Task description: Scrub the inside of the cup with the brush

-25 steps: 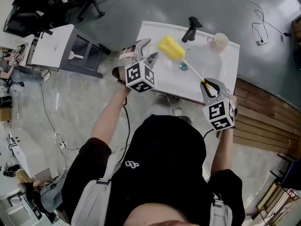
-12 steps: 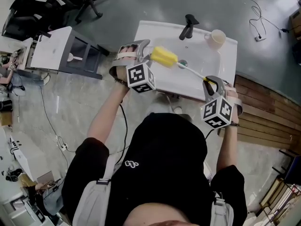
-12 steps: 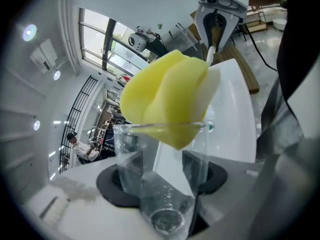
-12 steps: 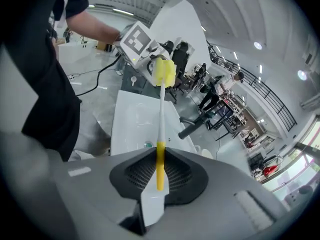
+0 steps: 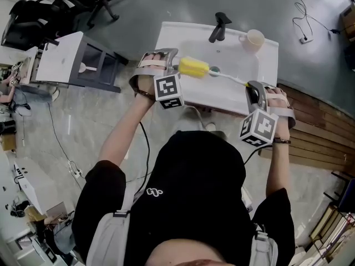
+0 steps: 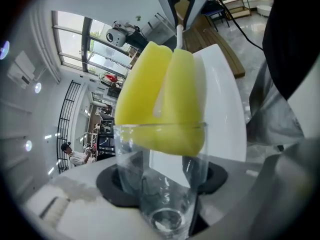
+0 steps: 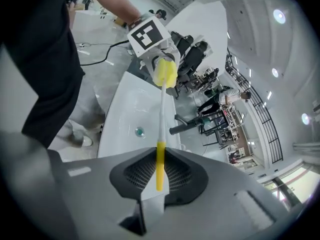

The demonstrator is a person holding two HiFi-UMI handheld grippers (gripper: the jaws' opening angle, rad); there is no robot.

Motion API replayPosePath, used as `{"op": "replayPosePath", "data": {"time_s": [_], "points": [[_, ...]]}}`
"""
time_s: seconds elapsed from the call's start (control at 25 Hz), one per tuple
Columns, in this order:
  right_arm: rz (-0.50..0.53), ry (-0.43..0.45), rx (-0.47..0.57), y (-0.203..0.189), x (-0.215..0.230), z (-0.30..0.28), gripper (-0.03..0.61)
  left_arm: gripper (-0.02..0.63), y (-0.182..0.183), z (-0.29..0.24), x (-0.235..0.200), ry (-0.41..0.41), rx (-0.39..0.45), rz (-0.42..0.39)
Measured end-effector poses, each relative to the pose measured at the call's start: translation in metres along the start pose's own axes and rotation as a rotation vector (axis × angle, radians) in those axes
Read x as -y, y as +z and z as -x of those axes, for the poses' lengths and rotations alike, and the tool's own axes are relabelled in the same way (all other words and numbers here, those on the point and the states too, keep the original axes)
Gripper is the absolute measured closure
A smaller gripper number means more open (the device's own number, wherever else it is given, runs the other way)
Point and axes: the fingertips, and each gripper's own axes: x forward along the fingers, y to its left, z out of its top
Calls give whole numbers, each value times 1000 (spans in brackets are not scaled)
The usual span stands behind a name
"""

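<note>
Here, in the head view, the left gripper [image 5: 170, 66] at upper centre meets the sponge brush [image 5: 194, 67] over the white sink [image 5: 233, 96]; the right gripper [image 5: 253, 88] sits right of centre. In the left gripper view, the jaws pinch a clear glass cup [image 6: 159, 184] at lower centre, with the sponge's tip just inside its rim. In the right gripper view, the jaws press together on the brush's yellow handle [image 7: 159, 166], bottom centre.

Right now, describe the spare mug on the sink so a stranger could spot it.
Find the white rectangular sink before the person. On its far edge, right of the black tap, stands a small cream mug with a handle. Unlike the clear glass cup in the left tool, it is opaque.
</note>
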Motion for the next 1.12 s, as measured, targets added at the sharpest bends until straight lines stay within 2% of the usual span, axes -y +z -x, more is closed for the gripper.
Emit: {"op": "replayPosePath", "data": {"time_s": [0.48, 0.84, 1.12], "points": [[104, -29, -16, 12, 11, 5, 528, 356, 1, -1, 10, -41, -65, -77], [123, -26, -28, 21, 12, 5, 528, 356, 7, -1, 13, -48, -88, -131], [116, -28, -33, 28, 12, 5, 529, 356, 12, -1, 12, -47, -101, -131]]}}
